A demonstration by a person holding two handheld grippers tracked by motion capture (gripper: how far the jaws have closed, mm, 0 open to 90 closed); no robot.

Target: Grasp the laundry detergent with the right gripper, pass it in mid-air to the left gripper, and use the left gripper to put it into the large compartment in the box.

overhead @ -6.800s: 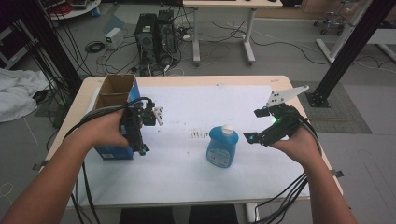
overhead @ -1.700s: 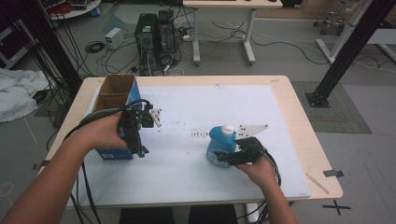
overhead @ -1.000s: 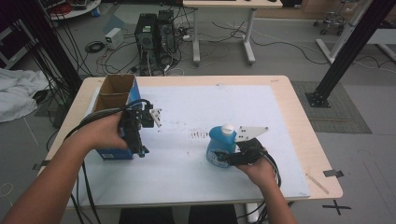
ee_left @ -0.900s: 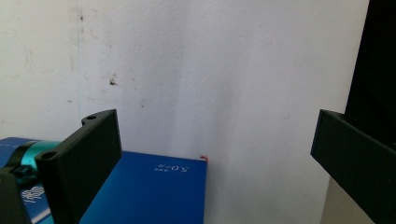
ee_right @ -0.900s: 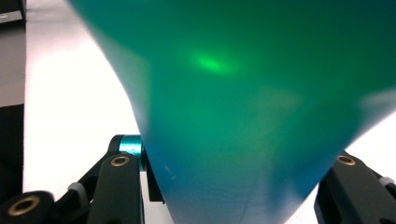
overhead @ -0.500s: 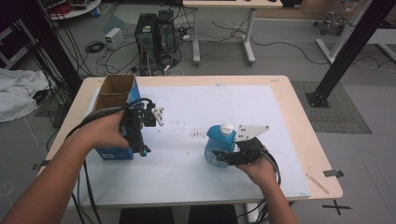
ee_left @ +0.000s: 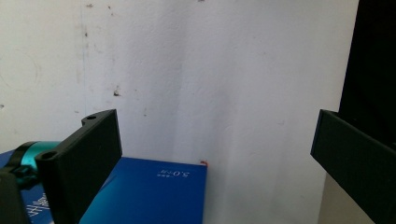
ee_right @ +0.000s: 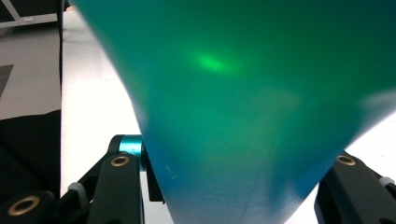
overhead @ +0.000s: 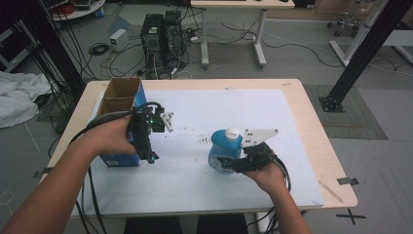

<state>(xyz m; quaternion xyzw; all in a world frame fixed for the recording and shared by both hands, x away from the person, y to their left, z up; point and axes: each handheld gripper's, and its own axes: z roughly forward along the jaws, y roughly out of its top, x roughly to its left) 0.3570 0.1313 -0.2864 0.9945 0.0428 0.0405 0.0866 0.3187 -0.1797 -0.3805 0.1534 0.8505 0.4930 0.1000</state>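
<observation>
Overhead, white-topped wooden table (overhead: 302, 126), cabled floor beyond; left gripper (overhead: 148, 141) fingers spread, right gripper (overhead: 233, 163) pinching bottle (overhead: 224, 146).

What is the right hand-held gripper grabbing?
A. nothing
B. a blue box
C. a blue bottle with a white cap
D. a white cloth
C: in the high view the right hand-held gripper is closed around the blue bottle with the white cap, and in the right gripper view the bottle sits squeezed between its jaws.
</observation>
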